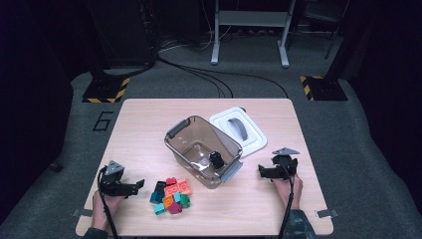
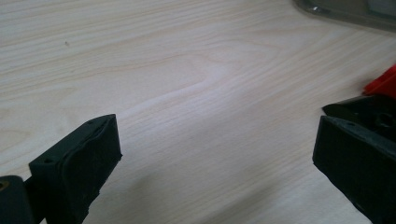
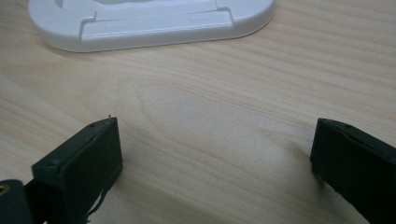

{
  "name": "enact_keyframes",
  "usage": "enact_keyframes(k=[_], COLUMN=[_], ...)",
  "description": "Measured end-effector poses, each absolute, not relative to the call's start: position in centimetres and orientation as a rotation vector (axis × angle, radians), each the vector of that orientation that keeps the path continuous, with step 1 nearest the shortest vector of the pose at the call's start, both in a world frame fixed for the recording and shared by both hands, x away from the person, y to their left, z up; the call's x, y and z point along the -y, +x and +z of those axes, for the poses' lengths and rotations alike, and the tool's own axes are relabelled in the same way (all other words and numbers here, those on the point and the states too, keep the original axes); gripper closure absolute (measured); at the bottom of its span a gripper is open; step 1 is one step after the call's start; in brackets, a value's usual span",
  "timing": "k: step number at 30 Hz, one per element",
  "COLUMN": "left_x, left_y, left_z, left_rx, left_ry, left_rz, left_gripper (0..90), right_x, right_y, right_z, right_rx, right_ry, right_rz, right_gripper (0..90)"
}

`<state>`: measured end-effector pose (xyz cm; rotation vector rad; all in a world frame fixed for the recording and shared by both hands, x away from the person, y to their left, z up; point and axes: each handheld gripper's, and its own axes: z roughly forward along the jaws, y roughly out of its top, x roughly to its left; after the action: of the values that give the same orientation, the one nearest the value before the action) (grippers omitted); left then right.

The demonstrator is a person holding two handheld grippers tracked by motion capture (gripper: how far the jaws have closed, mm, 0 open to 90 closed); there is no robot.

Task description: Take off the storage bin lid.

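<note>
A clear brown bin (image 1: 185, 141) with grey handles stands tilted at the table's middle, with a small black object (image 1: 216, 159) inside it. Its white lid (image 1: 239, 129) lies flat just behind, and the lid's edge (image 3: 154, 28) runs across the top of the right gripper view. A pile of coloured bricks (image 1: 171, 195) lies near the front. My left gripper (image 1: 138, 185) rests just left of the pile, open over bare wood (image 2: 215, 140); a red brick (image 2: 385, 84) peeks in past its right jaw. My right gripper (image 1: 262, 172) sits right of the bin, open and empty (image 3: 215, 144).
The wooden table (image 1: 149, 119) has bare wood at its back left and along the front right. The bin's rim (image 2: 345, 9) crosses the top right of the left gripper view. Black floor stands and cables lie beyond the table's far edge.
</note>
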<state>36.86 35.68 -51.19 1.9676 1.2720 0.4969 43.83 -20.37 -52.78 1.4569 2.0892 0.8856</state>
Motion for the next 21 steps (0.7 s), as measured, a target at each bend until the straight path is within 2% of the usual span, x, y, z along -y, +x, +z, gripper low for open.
enact_keyframes(k=[8, 21], left_x=[-34.0, -31.3], left_y=[36.7, 37.4], left_z=[-50.4, -51.1], left_rx=[-1.211, -1.179], left_ry=[1.996, 2.048], left_rz=[0.446, 0.399], left_gripper=[0.3, 2.3], right_x=[20.3, 20.3], right_y=[43.8, 43.7], right_z=[-52.8, -52.8], right_rx=[-2.084, -2.087], right_ry=[1.462, 1.466], right_rz=[0.883, 0.884], right_gripper=[1.3, 1.3])
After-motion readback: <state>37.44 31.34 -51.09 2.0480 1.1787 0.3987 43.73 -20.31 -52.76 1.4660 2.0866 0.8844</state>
